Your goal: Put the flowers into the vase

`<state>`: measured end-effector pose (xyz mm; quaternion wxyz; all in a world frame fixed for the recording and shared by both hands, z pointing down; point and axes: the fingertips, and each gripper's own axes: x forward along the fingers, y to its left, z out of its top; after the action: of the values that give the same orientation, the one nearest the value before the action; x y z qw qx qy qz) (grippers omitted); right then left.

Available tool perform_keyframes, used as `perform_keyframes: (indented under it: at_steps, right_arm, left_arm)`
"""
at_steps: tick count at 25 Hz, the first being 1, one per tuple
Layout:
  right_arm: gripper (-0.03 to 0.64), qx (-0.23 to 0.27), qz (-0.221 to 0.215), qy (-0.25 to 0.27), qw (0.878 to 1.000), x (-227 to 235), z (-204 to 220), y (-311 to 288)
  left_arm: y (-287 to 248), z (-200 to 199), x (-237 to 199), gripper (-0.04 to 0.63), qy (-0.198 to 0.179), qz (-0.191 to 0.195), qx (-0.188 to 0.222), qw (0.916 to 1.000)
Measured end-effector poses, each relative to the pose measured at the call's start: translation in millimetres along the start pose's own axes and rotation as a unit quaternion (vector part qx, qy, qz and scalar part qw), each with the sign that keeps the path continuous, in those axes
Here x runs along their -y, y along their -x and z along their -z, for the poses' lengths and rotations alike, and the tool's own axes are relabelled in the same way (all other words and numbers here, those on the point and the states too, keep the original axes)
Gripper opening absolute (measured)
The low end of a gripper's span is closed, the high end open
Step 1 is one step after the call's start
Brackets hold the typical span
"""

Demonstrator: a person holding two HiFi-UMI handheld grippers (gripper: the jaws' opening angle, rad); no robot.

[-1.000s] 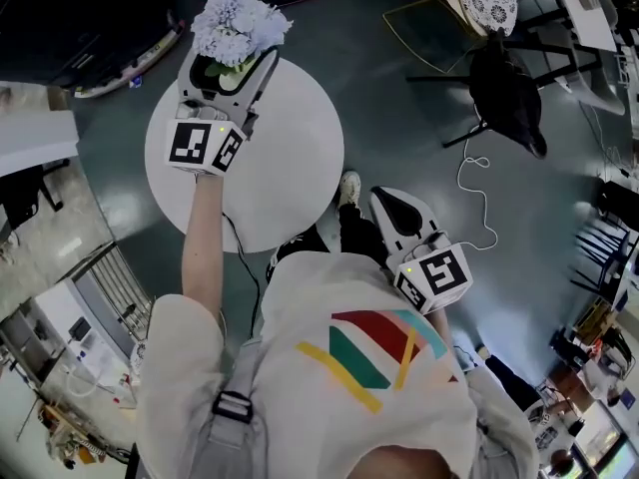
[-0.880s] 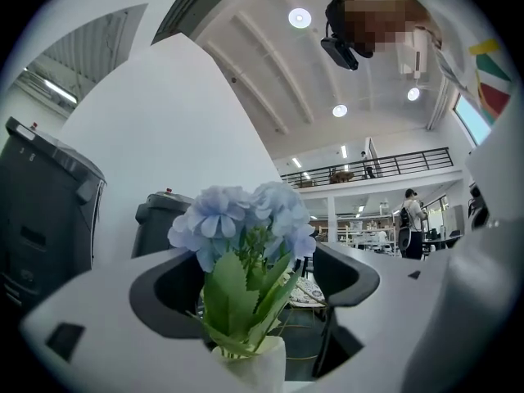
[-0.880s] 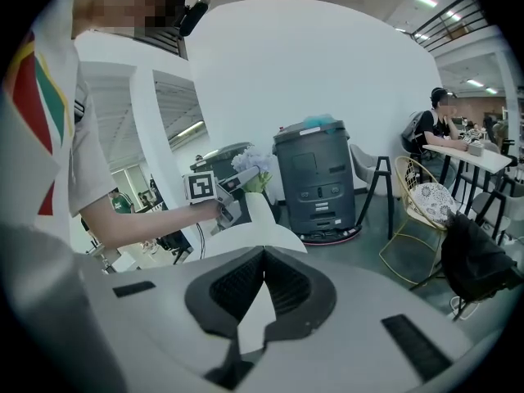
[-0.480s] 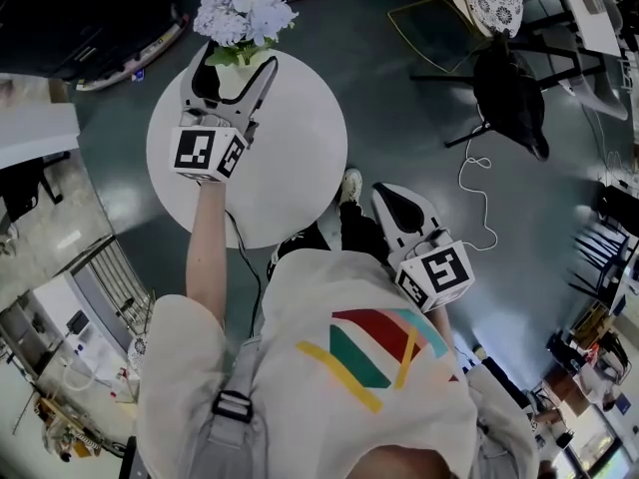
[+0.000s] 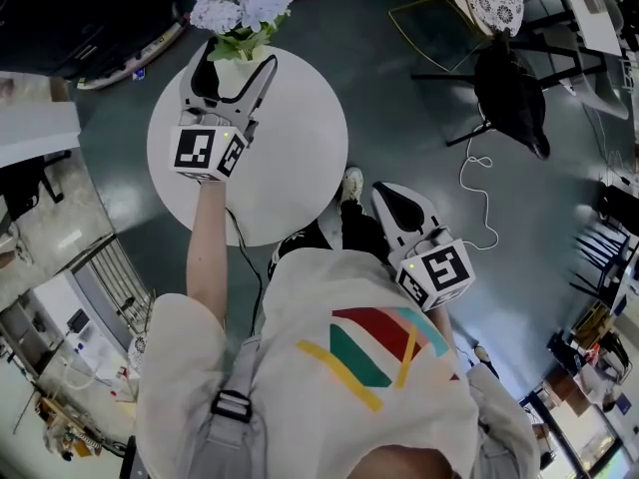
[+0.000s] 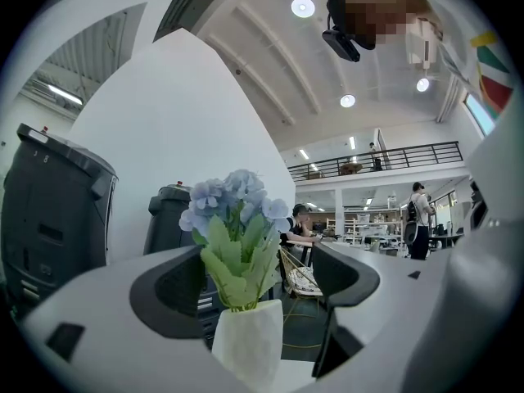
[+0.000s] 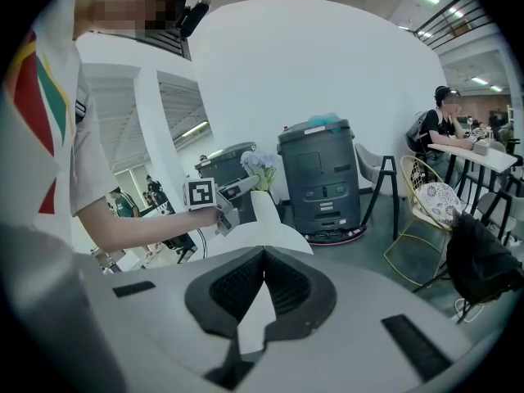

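Already placed, flowers [image 5: 240,3]: the pale blue bunch stood upright in the vase, stems down in its mouth, heads above and just ahead of the left claw's tips.
Vase [image 6: 250,346]: white and upright on the round surface [image 5: 290,158], standing roughly midway between the left claw's 2 jaws.
Left claw [image 5: 238,60]: reached out level over the surface, jaws spread wide on either side of the vase. The pads did not appear to press on it, so it had hold of nothing.
Right claw [image 7: 262,260]: jaws closed together with nothing between them, held low beside the person's body. The vase was far ahead of it, well apart.
Key relation: the vase sat inside the left claw's open span, directly ahead of its palm.
Long axis: vase and stems ran vertical, crosswise to the left claw's level reach.
Nearer hand: the left, by a wide margin; the right was off the surface altogether.
Task progress: judged complete or nearly so, since the flowers were seated in the vase.
Next move, as a judgement: the left claw would need to back straight out along its own line, jaws kept wide.
Risk: a sideways drift could let 1 jaw clip the vase and tip it.
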<state>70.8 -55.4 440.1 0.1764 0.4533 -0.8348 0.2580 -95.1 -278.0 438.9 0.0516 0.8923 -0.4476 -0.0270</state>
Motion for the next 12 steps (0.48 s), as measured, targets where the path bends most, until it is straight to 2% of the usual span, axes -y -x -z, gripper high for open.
perform_keyframes:
  at_steps: [12]
  right_arm:
    - [0.009,0.000,-0.007,-0.001,1.000,1,0,2]
  left_arm:
    - [12,-1,-3,0.393,-0.004,-0.019,-0.004,0.9998]
